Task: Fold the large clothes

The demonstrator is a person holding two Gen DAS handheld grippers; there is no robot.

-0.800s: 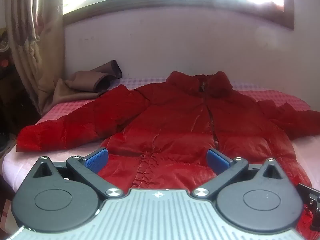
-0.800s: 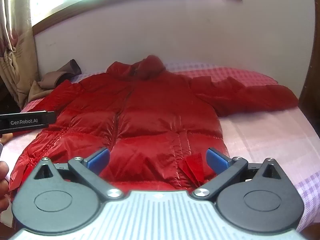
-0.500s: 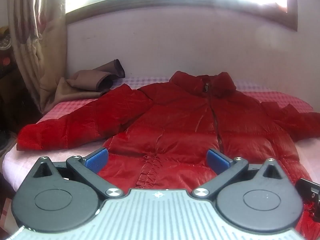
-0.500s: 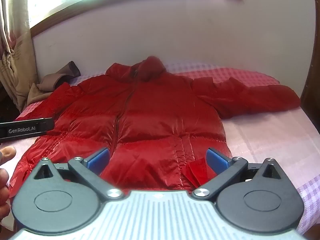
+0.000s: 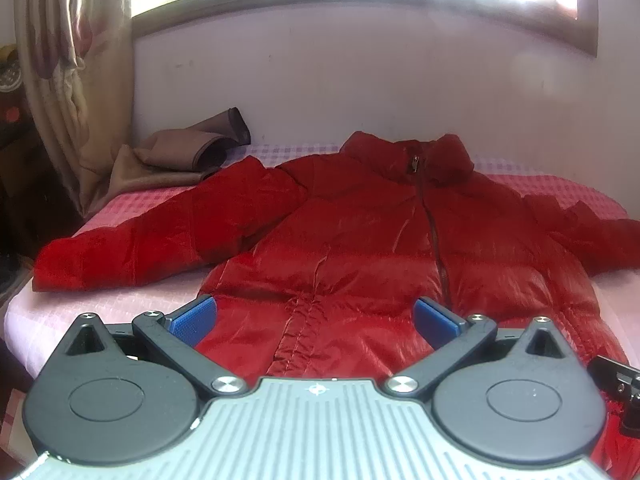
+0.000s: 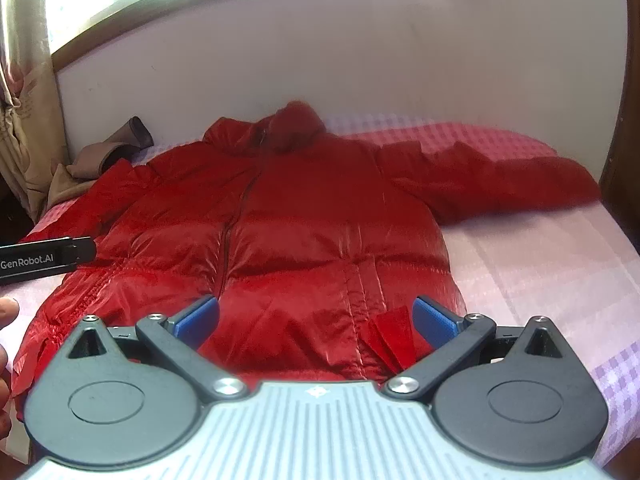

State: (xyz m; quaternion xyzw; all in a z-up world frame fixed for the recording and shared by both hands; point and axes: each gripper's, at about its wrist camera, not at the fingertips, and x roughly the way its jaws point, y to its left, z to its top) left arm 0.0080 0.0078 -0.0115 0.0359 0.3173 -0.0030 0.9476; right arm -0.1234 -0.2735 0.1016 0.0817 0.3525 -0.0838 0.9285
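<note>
Red puffer jacket [image 5: 360,240] lies flat, front up and zipped, on the bed [image 5: 100,300], which has a pink and lilac checked cover. It fills the centre of both views, collar toward the wall at the top and hem toward the cameras.

Left wrist view: left gripper [image 5: 314,316] in the bottom centre, jaws wide open with nothing between the blue pads [image 5: 192,316], held above the hem, no contact visible. One sleeve [image 5: 160,240] stretches to the left of the frame, spread flat, cuff near the bed's left edge. The other sleeve runs off at the right edge. Brown garment [image 5: 180,156] is bunched in the upper left, just beyond the jacket's shoulder, next to the curtain [image 5: 68,80]. A black bit of the other device shows at the lower right edge.

Right wrist view: right gripper [image 6: 316,316] in the bottom centre, jaws also fully apart and empty, over the hem to the right of the zip. Small red flap or tag [image 6: 394,336] sits at the hem just inside the right pad; cannot tell if they touch. The sleeve [image 6: 500,184] at the right of the frame reaches the bed's far right side, slightly rumpled. A black bar marked GenRobot.AI [image 6: 44,260] pokes in from the left edge, and a person's fingers [image 6: 6,312] show below it at the edge.
</note>
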